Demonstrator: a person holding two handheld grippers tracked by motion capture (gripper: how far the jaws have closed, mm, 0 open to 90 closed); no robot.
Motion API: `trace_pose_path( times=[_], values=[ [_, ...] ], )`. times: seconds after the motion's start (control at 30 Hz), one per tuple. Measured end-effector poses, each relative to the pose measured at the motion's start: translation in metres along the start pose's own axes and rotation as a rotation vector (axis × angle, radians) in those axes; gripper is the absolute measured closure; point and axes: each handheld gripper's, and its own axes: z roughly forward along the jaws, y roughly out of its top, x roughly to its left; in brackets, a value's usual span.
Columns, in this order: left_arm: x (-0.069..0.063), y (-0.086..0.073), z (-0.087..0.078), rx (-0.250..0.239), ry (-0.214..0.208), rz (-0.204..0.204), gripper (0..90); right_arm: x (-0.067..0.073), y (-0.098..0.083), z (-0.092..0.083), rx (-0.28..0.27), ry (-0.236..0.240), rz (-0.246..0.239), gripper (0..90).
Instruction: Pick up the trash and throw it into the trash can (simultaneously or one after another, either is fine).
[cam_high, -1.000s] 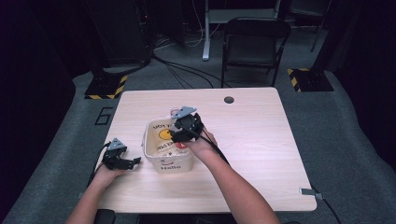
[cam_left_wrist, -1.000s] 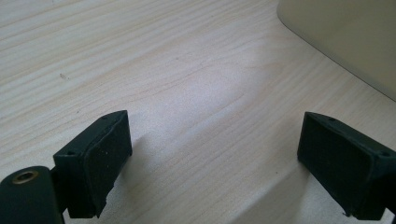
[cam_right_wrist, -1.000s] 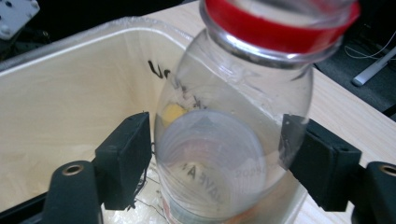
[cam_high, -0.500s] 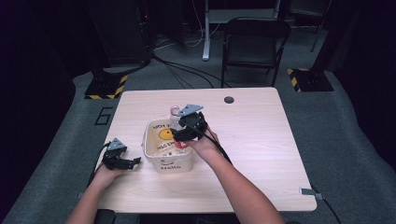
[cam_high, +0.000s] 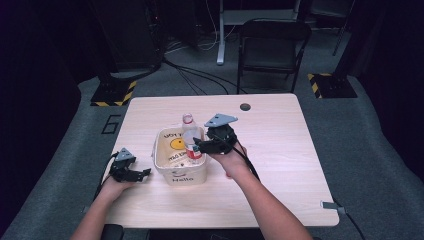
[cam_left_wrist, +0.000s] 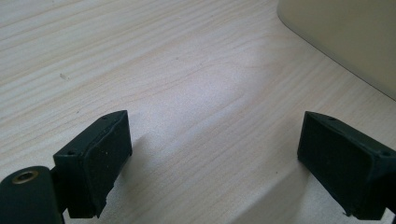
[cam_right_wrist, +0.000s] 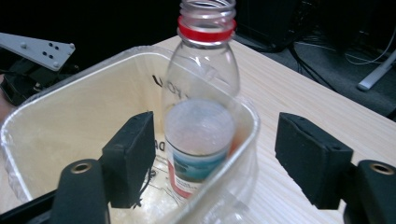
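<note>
So the cream tub (cam_high: 181, 167) near the middle of the table (cam_high: 280, 150) has "Hello" printed on its near wall, plus a yellow round face and some dark lettering inside that I can't read. A clear bottle (cam_high: 190, 139) with a red neck ring and a red and blue label stands in it, leaning on the right wall. Right gripper (cam_high: 199, 146) has just been closing, jaws either side of the bottle, not touching. Left gripper (cam_high: 142, 173) rests left of the tub, spread apart.
</note>
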Motion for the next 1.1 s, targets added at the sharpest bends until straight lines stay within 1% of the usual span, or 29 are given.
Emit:
trace_pose_path(
  times=[0.07, 0.17, 0.27, 0.4, 0.47, 0.57, 0.7, 0.87, 0.93, 1.0, 1.1],
  values=[
    [0.000, 0.000, 0.000, 0.000, 0.000, 0.000, 9.6, -0.002, -0.003, -0.006, -0.005, -0.002, 0.004, 30.7],
    [0.000, 0.000, 0.000, 0.000, 0.000, 0.000, 9.6, -0.007, -0.009, -0.012, -0.008, -0.008, -0.006, 33.4],
    [0.000, 0.000, 0.000, 0.000, 0.000, 0.000, 9.6, -0.013, -0.017, -0.017, 0.000, -0.003, 0.031, 36.6],
    [0.000, 0.000, 0.000, 0.000, 0.000, 0.000, 9.6, -0.019, -0.025, -0.022, -0.003, 0.004, 0.055, 39.5],
    [0.000, 0.000, 0.000, 0.000, 0.000, 0.000, 9.6, -0.021, -0.029, -0.024, -0.004, 0.001, 0.057, 40.0],
    [0.000, 0.000, 0.000, 0.000, 0.000, 0.000, 9.6, -0.023, -0.034, -0.027, -0.015, 0.006, 0.089, 41.4],
    [0.000, 0.000, 0.000, 0.001, 0.000, 0.000, 9.6, -0.026, -0.040, -0.029, -0.022, 0.004, 0.114, 41.6],
    [0.000, 0.000, 0.000, 0.000, 0.000, 0.000, 9.6, -0.029, -0.049, -0.033, -0.028, -0.011, 0.157, 40.4],
    [0.000, 0.000, 0.000, 0.000, 0.000, 0.000, 9.6, -0.030, -0.052, -0.035, -0.029, -0.020, 0.165, 40.5],
    [0.000, 0.000, 0.000, 0.000, 0.000, 0.000, 9.6, -0.031, -0.056, -0.036, -0.023, -0.033, 0.159, 41.3],
    [0.000, 0.000, 0.000, 0.000, 0.000, 0.000, 9.6, -0.032, -0.062, -0.038, -0.015, -0.039, 0.157, 42.3]
  ],
)
